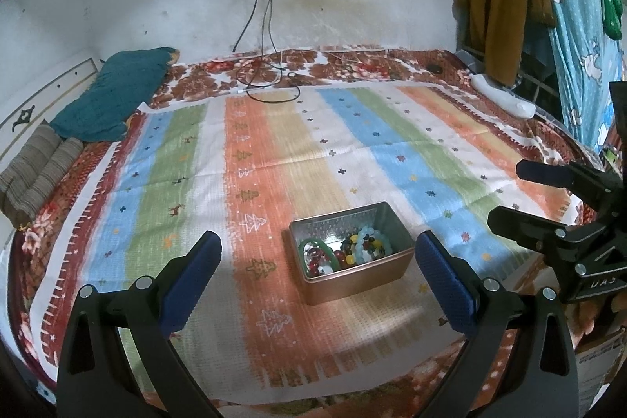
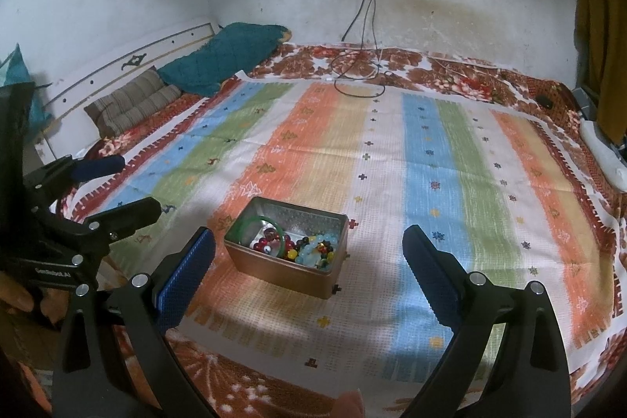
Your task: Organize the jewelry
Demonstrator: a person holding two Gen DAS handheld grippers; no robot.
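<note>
An open copper-coloured metal box (image 1: pixel 354 283) sits on the striped cloth (image 1: pixel 274 151); it also shows in the right wrist view (image 2: pixel 274 271). Inside lie a green bangle (image 1: pixel 313 246), red beads and pale blue bead bracelets (image 1: pixel 370 241); the right wrist view shows the green bangle (image 2: pixel 258 220) and the bead bracelets (image 2: pixel 317 249) too. My left gripper (image 1: pixel 319 241) is open and empty, held just before the box. My right gripper (image 2: pixel 309 236) is open and empty, the box between its fingers' line of sight. Each gripper shows at the other view's edge.
The striped cloth covers a bed with a brown floral sheet (image 1: pixel 345 65). A teal pillow (image 1: pixel 113 96) and striped cushions (image 1: pixel 35 175) lie at the left. Charger cables (image 1: pixel 266 77) trail from a wall socket. Clothes (image 1: pixel 501 2) hang at the right.
</note>
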